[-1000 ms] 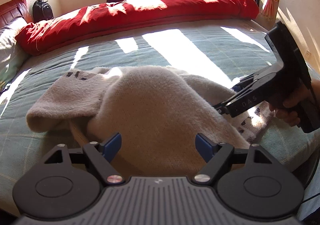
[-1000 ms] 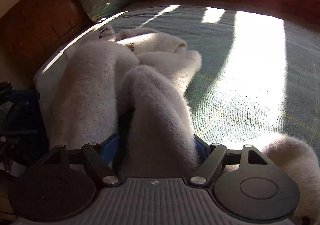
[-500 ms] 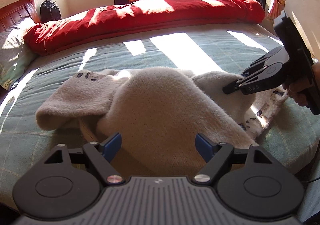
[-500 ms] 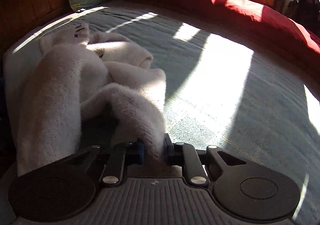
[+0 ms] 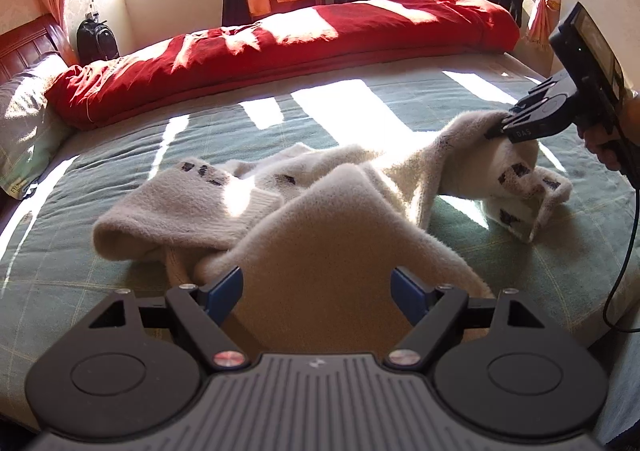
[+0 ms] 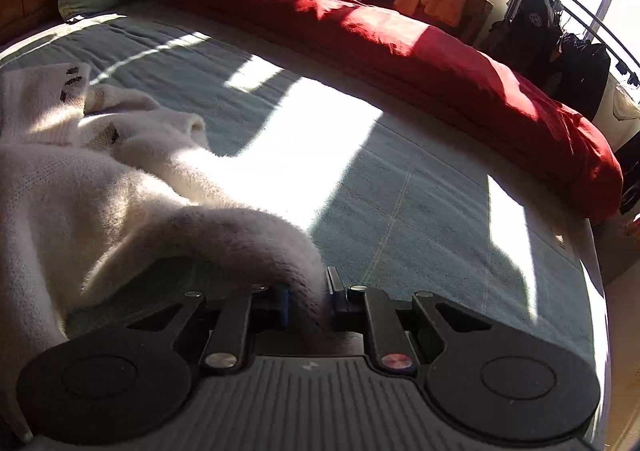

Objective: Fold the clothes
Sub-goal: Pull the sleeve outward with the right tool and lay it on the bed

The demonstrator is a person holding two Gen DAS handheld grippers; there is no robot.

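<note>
Right claw (image 6: 306, 305) clenched on a lifted fold of the cream sweater (image 5: 328, 235), left claw (image 5: 318, 293) released over its near hem; thin pinch could slip, dropping the fold onto the bed (image 5: 120, 283)

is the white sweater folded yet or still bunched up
Still bunched: the white sweater lies crumpled on the bed, one end lifted by the right tool.

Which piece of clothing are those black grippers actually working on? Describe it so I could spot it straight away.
Start at the big bed with the green checked cover and the long red duvet rolled along its far edge. In front of the duvet, on the cover, lies a crumpled cream fleecy garment. It alone is pale and fuzzy with small dark marks, and the right gripper pinches one end.
</note>
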